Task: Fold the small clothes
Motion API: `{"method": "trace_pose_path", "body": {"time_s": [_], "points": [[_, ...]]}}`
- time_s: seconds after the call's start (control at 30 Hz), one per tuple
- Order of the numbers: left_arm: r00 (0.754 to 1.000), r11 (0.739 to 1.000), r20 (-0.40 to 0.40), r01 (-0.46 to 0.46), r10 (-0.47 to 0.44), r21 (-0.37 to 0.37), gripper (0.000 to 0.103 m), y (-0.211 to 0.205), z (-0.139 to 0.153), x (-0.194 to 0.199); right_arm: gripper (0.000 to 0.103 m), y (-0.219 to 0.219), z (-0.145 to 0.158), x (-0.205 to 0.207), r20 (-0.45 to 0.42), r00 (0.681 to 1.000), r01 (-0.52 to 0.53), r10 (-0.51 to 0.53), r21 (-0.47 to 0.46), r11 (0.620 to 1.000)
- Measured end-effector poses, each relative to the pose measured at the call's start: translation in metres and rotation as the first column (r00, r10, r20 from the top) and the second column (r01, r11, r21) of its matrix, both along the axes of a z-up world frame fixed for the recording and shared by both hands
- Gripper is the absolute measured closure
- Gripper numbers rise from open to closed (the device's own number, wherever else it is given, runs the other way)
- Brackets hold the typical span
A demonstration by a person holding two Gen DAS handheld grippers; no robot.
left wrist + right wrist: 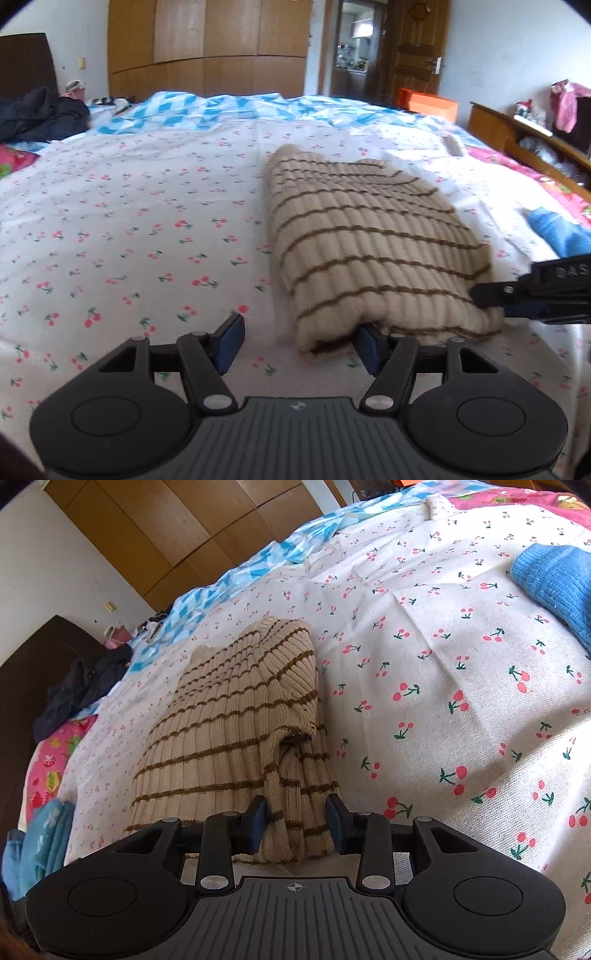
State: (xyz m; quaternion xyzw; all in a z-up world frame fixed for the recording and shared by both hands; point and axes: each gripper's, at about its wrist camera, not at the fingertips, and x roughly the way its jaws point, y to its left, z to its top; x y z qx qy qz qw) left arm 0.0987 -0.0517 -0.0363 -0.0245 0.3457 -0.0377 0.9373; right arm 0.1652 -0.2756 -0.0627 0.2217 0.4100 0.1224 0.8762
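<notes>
Sweater: I am looking at the beige striped sweater (pixel 373 243), which is lying on the cherry-print sheet (pixel 122 206) as a folded bundle, its near edge right in front of both grippers.

Left gripper: I am holding the left gripper (pixel 301 345) with its jaws spread apart. The left pad is hanging over bare sheet, and the right pad is tucked under the sweater's near corner. Nothing is being pinched, so I am counting it as released.

Right gripper: I am working the right gripper (pixel 298 821) at the sweater's other near corner. A thick fold of knit is sitting between the two pads, and both pads appear to be pressing into it, so I am reading it as clenched on the sweater. From the left wrist view I am seeing it come in from the right side against the same hem.

Done so far: I am judging the garment to be well along, since it is already doubled over into a compact rectangle with layers stacked at the near end.

Left to do: I am expecting one more fold or a tidy-up of the near hem, where the layers are bunching unevenly.

Other clothes: I am also noticing a blue knit (pixel 557 587) waiting well apart on the sheet, seemingly unfolded.
</notes>
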Motion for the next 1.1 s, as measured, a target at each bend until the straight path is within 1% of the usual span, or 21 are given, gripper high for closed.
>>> {"method": "trace_pose_path", "body": {"time_s": [0.1, 0.13, 0.17, 0.2, 0.23, 0.27, 0.33, 0.4, 0.47, 0.53, 0.57, 0.63, 0.67, 0.7, 0.77, 0.9, 1.0, 1.1], "points": [[1.000, 0.997, 0.000, -0.020, 0.020, 0.073, 0.033, 0.006, 0.001, 0.002, 0.072, 0.009, -0.001, 0.001, 0.005, 1.000, -0.024, 0.025, -0.083, 0.996], [1.000, 0.993, 0.010, -0.017, 0.016, 0.120, 0.033, 0.007, 0.002, 0.000, 0.072, 0.012, -0.002, 0.002, 0.006, 0.999, -0.031, 0.032, -0.111, 0.993], [1.000, 0.986, 0.020, -0.014, 0.011, 0.164, 0.032, 0.007, 0.002, -0.003, 0.072, 0.014, -0.002, 0.002, 0.008, 0.999, -0.034, 0.035, -0.130, 0.991], [0.999, 0.972, 0.030, -0.020, 0.014, 0.234, 0.032, 0.007, 0.002, -0.007, 0.072, 0.015, -0.002, 0.002, 0.010, 0.999, -0.032, 0.034, -0.143, 0.989], [0.999, 0.961, 0.034, -0.019, 0.010, 0.275, 0.032, 0.007, 0.000, -0.009, 0.072, 0.014, -0.002, 0.002, 0.009, 0.999, -0.029, 0.031, -0.145, 0.989], [1.000, 0.960, 0.027, -0.021, 0.014, 0.279, 0.032, 0.009, -0.001, -0.010, 0.072, 0.013, -0.003, 0.002, 0.008, 1.000, -0.025, 0.026, -0.142, 0.990], [0.999, 0.967, 0.004, -0.032, 0.032, 0.251, 0.033, 0.011, -0.005, -0.009, 0.071, 0.010, -0.002, 0.001, 0.009, 1.000, -0.009, 0.010, -0.138, 0.990], [0.999, 0.966, 0.017, -0.042, 0.039, 0.255, 0.033, 0.009, -0.004, -0.009, 0.071, 0.007, -0.002, 0.001, 0.006, 1.000, 0.010, -0.009, -0.141, 0.990], [0.998, 0.972, 0.041, -0.058, 0.050, 0.228, 0.033, 0.013, 0.003, -0.013, 0.071, 0.006, -0.002, 0.001, 0.005, 1.000, 0.014, -0.013, -0.147, 0.989], [0.996, 0.972, 0.054, -0.075, 0.065, 0.222, 0.033, 0.017, 0.008, -0.015, 0.071, 0.008, -0.002, 0.000, 0.006, 1.000, 0.015, -0.014, -0.160, 0.987], [0.998, 0.973, 0.033, -0.065, 0.059, 0.222, 0.033, 0.018, 0.007, -0.014, 0.071, 0.008, -0.002, 0.000, 0.005, 1.000, 0.017, -0.017, -0.164, 0.986], [0.998, 0.966, -0.016, -0.047, 0.053, 0.253, 0.037, 0.016, -0.003, -0.012, 0.071, 0.009, -0.001, -0.002, 0.006, 1.000, 0.026, -0.026, -0.169, 0.985], [0.998, 0.969, -0.034, -0.037, 0.047, 0.246, 0.037, 0.017, -0.007, -0.013, 0.071, 0.008, 0.000, -0.003, 0.007, 1.000, 0.026, -0.025, -0.167, 0.986], [0.998, 0.976, -0.050, -0.033, 0.045, 0.214, 0.037, 0.020, -0.009, -0.015, 0.070, 0.008, 0.000, -0.004, 0.010, 1.000, 0.025, -0.023, -0.164, 0.986], [0.998, 0.987, -0.048, -0.028, 0.036, 0.156, 0.037, 0.024, -0.004, -0.019, 0.069, 0.006, 0.003, -0.006, 0.019, 0.999, 0.030, -0.028, -0.154, 0.988], [1.000, 0.993, -0.008, -0.028, 0.029, 0.111, 0.037, 0.028, 0.010, -0.030, 0.068, 0.007, 0.012, -0.020, 0.066, 0.997, 0.053, -0.043, -0.148, 0.988], [0.999, 0.997, -0.024, -0.021, 0.023, 0.069, 0.037, 0.030, 0.012, -0.036, 0.065, 0.014, 0.019, -0.032, 0.112, 0.993, 0.056, -0.034, -0.193, 0.980], [0.999, 0.999, -0.043, -0.005, 0.007, 0.054, 0.037, 0.025, 0.013, -0.033, 0.065, 0.026, 0.023, -0.040, 0.133, 0.991, 0.041, -0.009, -0.239, 0.970]]}}
